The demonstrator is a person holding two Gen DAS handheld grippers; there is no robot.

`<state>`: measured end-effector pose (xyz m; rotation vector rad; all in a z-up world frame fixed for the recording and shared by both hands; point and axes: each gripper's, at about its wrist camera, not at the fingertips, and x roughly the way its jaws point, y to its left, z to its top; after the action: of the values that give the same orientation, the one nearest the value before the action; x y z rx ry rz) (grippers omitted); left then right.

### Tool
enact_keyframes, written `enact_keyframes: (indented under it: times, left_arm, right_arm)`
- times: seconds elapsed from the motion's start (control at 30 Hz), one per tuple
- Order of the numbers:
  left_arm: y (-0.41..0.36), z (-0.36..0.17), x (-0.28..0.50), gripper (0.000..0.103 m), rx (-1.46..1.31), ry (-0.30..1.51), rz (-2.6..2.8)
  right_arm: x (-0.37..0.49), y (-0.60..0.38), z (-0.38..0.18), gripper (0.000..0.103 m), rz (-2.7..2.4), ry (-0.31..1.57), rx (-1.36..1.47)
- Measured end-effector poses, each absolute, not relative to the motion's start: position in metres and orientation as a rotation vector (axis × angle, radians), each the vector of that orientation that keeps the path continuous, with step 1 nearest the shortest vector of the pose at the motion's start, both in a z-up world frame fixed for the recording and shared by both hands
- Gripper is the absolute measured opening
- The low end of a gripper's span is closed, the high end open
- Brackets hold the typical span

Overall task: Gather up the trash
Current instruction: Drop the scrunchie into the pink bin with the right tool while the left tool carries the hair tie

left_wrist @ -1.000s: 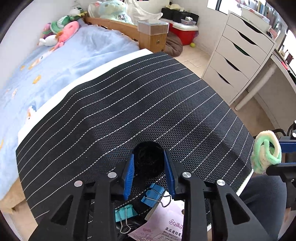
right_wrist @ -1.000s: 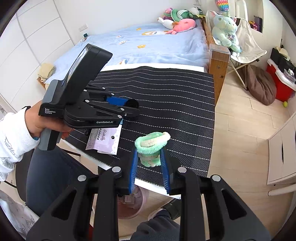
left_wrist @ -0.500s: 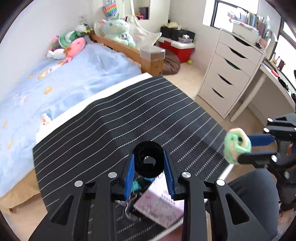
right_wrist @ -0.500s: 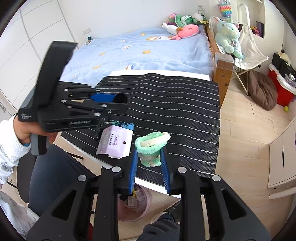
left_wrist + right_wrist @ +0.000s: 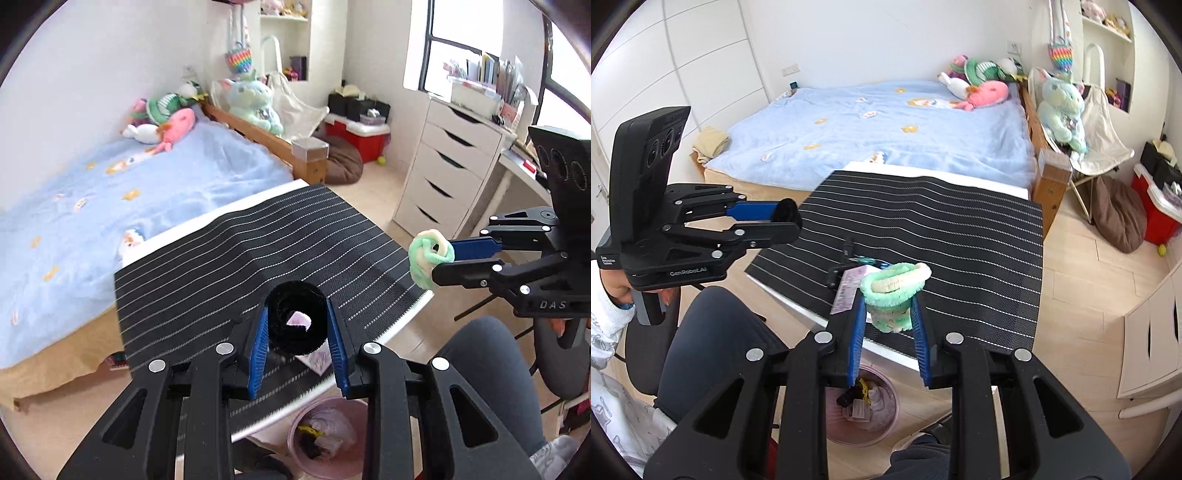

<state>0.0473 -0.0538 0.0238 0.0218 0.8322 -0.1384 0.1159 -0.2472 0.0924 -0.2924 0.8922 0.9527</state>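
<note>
Since a second ago both claws have risen off the striped mat (image 5: pixel 960 229). One black roll (image 5: pixel 297 317) is pinched in the left claw (image 5: pixel 298 334); one green fuzzy loop (image 5: pixel 895 291) is clamped in the right claw (image 5: pixel 888 332). One pink bin (image 5: pixel 866 410), below and behind both claws, holds crumpled scraps. One pink card (image 5: pixel 847 290) and some binder clips lie on the mat just left of the right claw.

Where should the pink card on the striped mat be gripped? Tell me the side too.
Probably its near short edge: the pink card is a thin sheet, that end reaching the striped mat's front edge. Come low from the seated person's side, one finger under, one over.
</note>
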Motion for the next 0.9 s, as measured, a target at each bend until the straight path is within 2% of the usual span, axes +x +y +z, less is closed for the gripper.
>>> enact_keyframes:
  times: [0.33,0.9]
  left_arm:
    - [-0.050,0.019,-0.014,0.030,-0.032,0.812,-0.110]
    - [-0.057,-0.004,-0.069,0.030,-0.071,0.838,-0.126]
  right_arm:
    - [0.066,-0.253,0.099,0.024,0.992,0.867,-0.317]
    - [0.013,-0.250,0.061,0.024,1.063,0.986,-0.322]
